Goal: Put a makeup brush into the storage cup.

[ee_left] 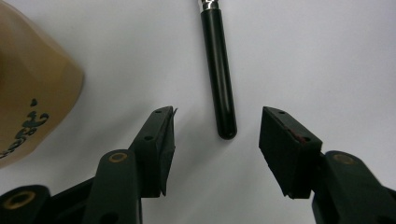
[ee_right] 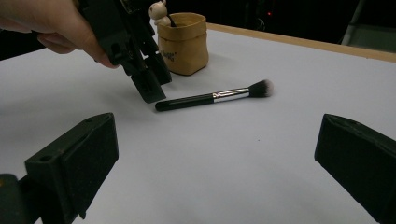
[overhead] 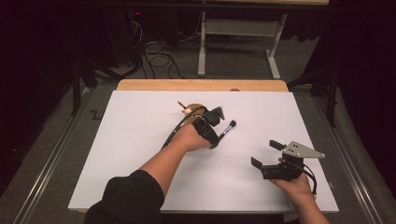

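1. Brush (ee_right: 212, 97): a make-up brush with a black handle, a silver ferrule and a dark tuft with a pale tip. It lies flat on the white tabletop (overhead: 140, 154), near the middle and somewhat toward the far edge.
2. Left gripper (overhead: 218, 133): I hold it over the handle end of the brush, tilted down toward the surface. In the left gripper view the handle end sits between my two jaws, a little ahead of the pads. Neither pad touches it; a clear gap shows on both sides. The jaws stand partly spread with nothing pinched.
3. Left hand (overhead: 191, 138): it wraps the gripper body; the cable runs back over the board toward the far edge.
4. Pouch (ee_right: 183, 43): a tan paper-like holder with dark print on its side. It stands upright just beyond the left gripper, toward the far edge of the tabletop. A small light-coloured figure on a stick rises from its mouth. In the left gripper view the pouch sits at the left, apart from the brush handle.
5. Right gripper (overhead: 265, 154): I hold it low near the right part of the near edge, well apart from the brush. Its jaws are spread wide and hold nothing. It points toward the brush and the left gripper.
6. Right hand (overhead: 295, 185): it grips the body from behind; the grey three-cornered plate sits on top.
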{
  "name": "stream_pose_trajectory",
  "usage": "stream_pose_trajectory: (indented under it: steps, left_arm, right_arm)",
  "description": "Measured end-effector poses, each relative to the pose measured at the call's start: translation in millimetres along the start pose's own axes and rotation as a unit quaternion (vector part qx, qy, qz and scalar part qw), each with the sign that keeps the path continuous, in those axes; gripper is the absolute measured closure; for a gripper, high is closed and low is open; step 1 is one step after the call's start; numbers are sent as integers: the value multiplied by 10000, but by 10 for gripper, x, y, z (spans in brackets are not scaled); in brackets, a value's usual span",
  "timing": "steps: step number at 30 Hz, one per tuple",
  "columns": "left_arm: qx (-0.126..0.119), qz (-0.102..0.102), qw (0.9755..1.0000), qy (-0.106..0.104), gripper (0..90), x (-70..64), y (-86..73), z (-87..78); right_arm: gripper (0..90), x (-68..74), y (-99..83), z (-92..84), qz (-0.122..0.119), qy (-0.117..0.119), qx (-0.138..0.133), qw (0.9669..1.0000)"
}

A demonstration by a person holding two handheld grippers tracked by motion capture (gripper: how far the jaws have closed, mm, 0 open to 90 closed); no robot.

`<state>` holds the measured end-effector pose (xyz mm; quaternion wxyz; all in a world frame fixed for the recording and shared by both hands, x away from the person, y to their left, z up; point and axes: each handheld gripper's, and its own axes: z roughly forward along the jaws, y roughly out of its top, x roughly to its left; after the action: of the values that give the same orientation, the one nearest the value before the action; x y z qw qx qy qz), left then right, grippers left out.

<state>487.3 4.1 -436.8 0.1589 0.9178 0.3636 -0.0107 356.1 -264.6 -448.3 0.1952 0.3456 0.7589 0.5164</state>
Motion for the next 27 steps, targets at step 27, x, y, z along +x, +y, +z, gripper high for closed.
stream_pose_trajectory:
  steps: [27]
  left_arm:
    - [121,-115,9998,109,731,-56,110,132]
  right_arm:
    - [3,-6,-3,14,-38,18,20,10000]
